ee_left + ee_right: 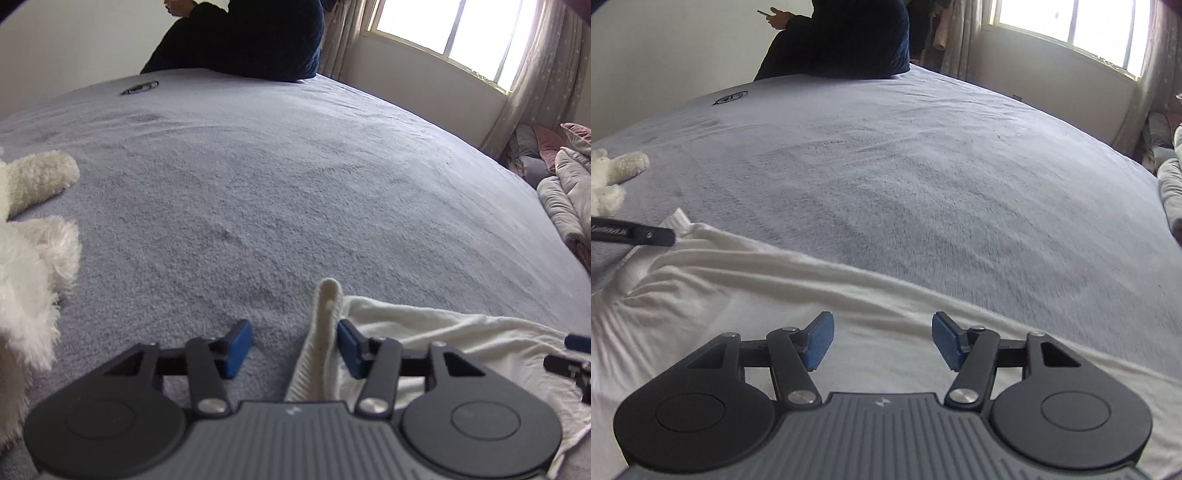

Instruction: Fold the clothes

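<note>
The white, soft knit garment (849, 280) lies rumpled across the lower part of the right wrist frame on the grey-blue fleece bed cover (923, 166). Left claw (295, 345): jaws apart, with the garment's ribbed cuff (325, 332) standing between them, ungripped. Right claw (882, 341): jaws apart over the cloth. Judged light, limp, stretchy; the ribbed edge offers the firmest hold.

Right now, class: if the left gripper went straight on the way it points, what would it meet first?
The left gripper is open, and a ribbed cuff of the white garment already rises between its fingers, near the right one. Beyond that, only the grey-blue bed cover shows; depth is uncertain.
</note>
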